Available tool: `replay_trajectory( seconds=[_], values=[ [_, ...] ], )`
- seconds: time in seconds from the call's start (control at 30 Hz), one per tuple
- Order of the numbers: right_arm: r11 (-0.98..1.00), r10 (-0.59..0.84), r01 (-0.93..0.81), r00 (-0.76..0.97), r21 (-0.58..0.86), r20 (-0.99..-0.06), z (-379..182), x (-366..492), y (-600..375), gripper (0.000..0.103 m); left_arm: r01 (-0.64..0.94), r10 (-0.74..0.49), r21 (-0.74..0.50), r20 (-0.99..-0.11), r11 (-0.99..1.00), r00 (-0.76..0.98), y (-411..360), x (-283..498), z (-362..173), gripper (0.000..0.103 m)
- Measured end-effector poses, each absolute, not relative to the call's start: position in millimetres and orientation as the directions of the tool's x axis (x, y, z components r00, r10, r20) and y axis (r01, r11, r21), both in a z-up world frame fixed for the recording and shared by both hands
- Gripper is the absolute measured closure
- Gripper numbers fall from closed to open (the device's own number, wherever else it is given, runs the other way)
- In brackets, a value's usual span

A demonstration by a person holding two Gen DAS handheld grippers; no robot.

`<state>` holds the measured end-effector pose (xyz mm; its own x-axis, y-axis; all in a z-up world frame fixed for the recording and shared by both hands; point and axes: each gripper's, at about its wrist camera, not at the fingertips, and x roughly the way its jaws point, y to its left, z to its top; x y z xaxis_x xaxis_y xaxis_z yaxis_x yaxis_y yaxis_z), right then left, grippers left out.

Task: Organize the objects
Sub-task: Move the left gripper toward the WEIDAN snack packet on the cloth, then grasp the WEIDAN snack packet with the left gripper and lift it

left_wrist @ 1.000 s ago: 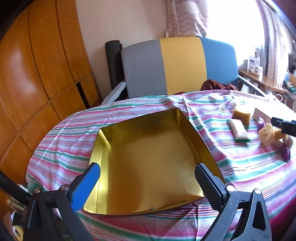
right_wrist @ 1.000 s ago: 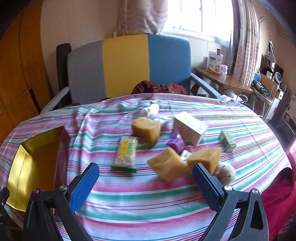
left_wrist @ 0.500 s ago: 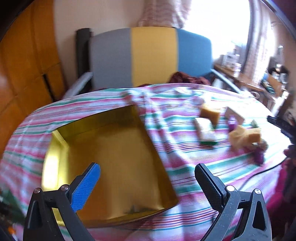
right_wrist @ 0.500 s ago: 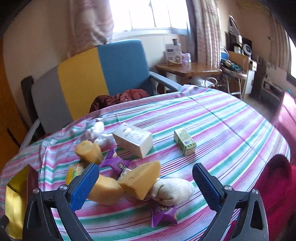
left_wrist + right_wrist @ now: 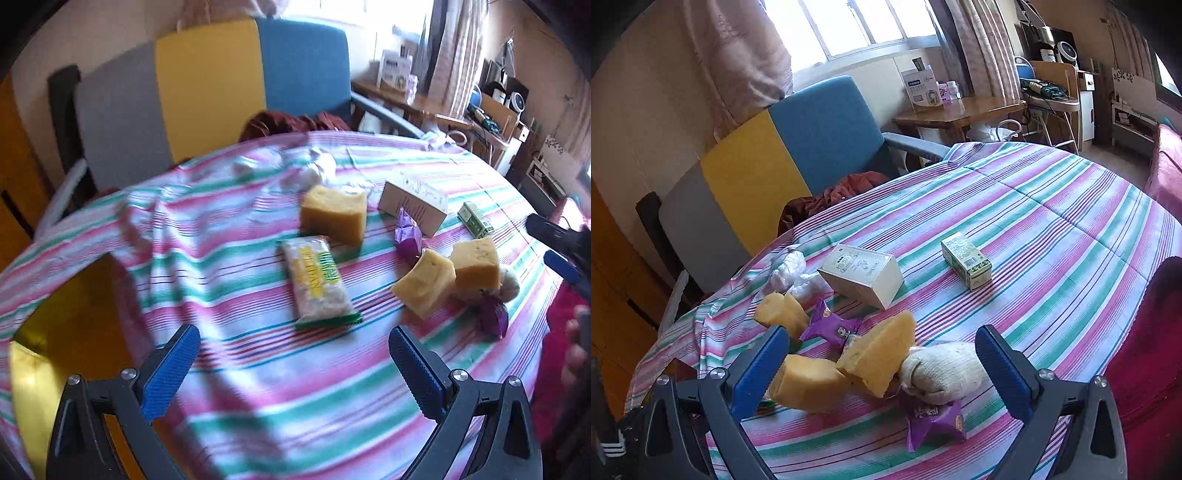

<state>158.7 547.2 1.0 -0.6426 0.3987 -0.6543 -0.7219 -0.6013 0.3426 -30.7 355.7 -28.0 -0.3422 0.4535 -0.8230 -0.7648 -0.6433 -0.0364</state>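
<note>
Right tool (image 5: 877, 350): jaws spread wide, nothing between the pads, hovering low over the near cluster. Left tool (image 5: 293, 354): also wide open and empty, held above bare striped cloth, pointing toward the snack packet (image 5: 318, 282).

Between the right tool's fingers sit two yellow sponge blocks, one lower left (image 5: 809, 382) and one tilted on edge (image 5: 879, 354), touching each other. Just beside the tilted one lies a rolled white sock (image 5: 942, 373). A purple wrapper (image 5: 934, 421) lies under the sock's near end; a second purple wrapper (image 5: 831, 328) is wedged behind the sponges. A third sponge (image 5: 783, 314) sits further back left.

Further out: cream box (image 5: 862, 275), small green carton (image 5: 966, 260) standing apart on the desk (image 5: 1052, 236), crumpled white plastic (image 5: 790, 271) at the back. The gold tin (image 5: 55, 332), seemingly the collection tray, lies at the left edge, partly draped by the cloth.

Judgement on the step: right tool seems to be choosing a first pick from the cluster.
- Tilted sponge is the best candidate: uppermost, soft, faces exposed.
- Line up so only one sponge falls between the pads; the neighbours touch it and could drag along.
- Close gently; foam compresses and may squirm out.
- Lift straight up before travelling, so the sock and wrappers stay put.
- Left tool could take the snack packet, gripping across its narrow width.
</note>
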Motion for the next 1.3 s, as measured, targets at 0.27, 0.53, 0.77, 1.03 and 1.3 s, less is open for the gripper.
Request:
replay_trajectory(
  seconds=[0.27, 0.53, 0.77, 1.03, 1.3],
  values=[
    [-0.612, 0.357, -0.697, -0.665, 0.374, -0.656, -2.2, 155.7, 547.1, 0.0, -0.75, 0.434, -0.108, -0.864, -0.653, -0.254, 402.8, -62.8, -60.4, 0.0],
    [-0.612, 0.319, -0.689, -0.664, 0.388, -0.677, -8.0, 150.0, 549.8, 0.0, -0.716, 0.358, -0.033, -0.881, -0.697, -0.309, 424.1, -89.0, -75.9, 0.0],
    [-0.614, 0.319, -0.69, -0.661, 0.384, -0.679, -8.2, 150.2, 550.2, 0.0, -0.699, 0.318, -0.063, -0.917, -0.713, -0.242, 428.4, -93.4, -101.4, 0.032],
    [-0.643, 0.315, -0.674, -0.665, 0.363, -0.677, -7.6, 144.9, 545.5, 0.003, -0.695, 0.37, -0.09, -0.891, -0.713, -0.264, 397.2, -82.6, -88.9, 0.06],
    [-0.785, 0.265, -0.569, -0.666, 0.246, -0.697, -5.9, 116.6, 512.1, 0.008, -0.714, 0.447, -0.115, -0.844, -0.691, -0.297, 348.1, -42.6, -49.6, 0.06]
  ],
)
